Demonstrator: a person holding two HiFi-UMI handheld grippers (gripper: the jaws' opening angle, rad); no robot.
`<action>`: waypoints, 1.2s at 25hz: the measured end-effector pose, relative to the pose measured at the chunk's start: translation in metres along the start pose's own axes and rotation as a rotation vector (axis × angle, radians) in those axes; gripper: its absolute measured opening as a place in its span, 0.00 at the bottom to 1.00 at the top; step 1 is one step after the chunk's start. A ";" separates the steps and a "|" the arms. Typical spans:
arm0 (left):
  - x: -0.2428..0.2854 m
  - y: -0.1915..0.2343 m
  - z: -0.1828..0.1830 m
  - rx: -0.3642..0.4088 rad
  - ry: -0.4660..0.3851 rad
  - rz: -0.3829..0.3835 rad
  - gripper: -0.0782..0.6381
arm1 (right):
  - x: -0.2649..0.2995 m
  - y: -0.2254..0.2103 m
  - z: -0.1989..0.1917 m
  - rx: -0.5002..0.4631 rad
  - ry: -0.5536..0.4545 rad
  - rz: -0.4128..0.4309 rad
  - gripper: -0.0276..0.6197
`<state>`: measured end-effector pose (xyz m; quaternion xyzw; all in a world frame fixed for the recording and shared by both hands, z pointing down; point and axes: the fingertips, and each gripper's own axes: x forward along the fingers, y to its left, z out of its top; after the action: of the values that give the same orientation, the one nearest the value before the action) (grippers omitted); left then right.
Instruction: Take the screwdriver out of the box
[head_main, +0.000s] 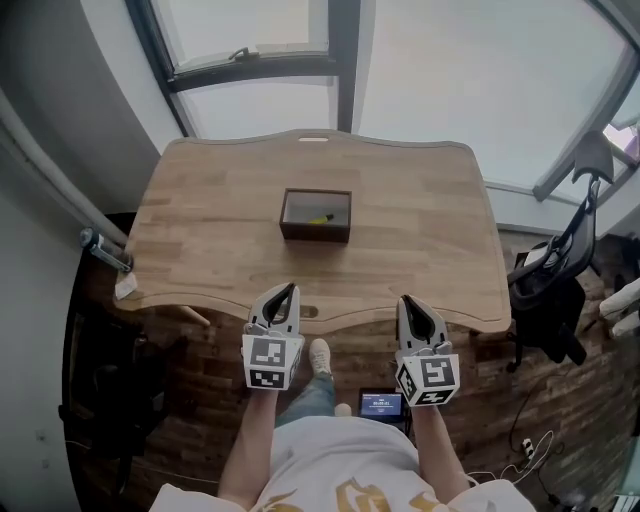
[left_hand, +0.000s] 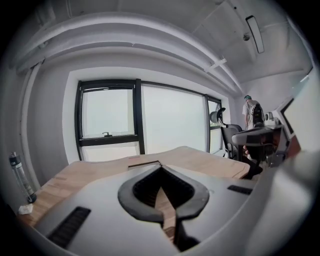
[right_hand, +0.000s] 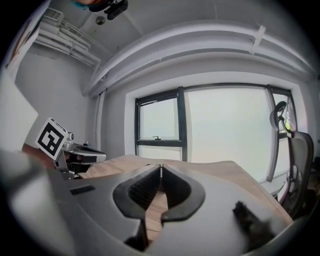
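A small dark wooden box (head_main: 316, 215) sits near the middle of the wooden table (head_main: 200, 230). Inside it lies a yellow screwdriver (head_main: 319, 218), partly hidden by the box wall. My left gripper (head_main: 292, 288) hovers at the table's near edge, shut, with nothing in it. My right gripper (head_main: 405, 299) is level with it, to the right, also shut and empty. In the left gripper view the jaw tips (left_hand: 161, 167) meet, and the box (left_hand: 144, 162) shows just beyond. In the right gripper view the tips (right_hand: 160, 166) touch too.
A bottle (head_main: 103, 250) is clamped at the table's left edge. A black office chair (head_main: 555, 285) stands to the right. A phone-like screen (head_main: 382, 405) lies on the brick-pattern floor below me. A person (left_hand: 251, 114) stands far off in the left gripper view.
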<state>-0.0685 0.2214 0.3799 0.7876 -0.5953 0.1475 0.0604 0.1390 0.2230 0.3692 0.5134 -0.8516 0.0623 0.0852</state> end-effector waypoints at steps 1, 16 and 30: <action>0.012 0.006 0.003 -0.007 -0.005 -0.001 0.13 | 0.011 -0.005 0.001 0.002 0.005 -0.004 0.09; 0.163 0.094 0.022 -0.089 0.011 -0.048 0.13 | 0.163 -0.048 0.018 -0.007 0.071 -0.066 0.09; 0.206 0.124 0.012 -0.114 0.043 -0.084 0.13 | 0.211 -0.058 0.020 0.000 0.068 -0.115 0.09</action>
<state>-0.1337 -0.0062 0.4211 0.8038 -0.5676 0.1275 0.1241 0.0919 0.0097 0.3944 0.5592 -0.8172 0.0748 0.1174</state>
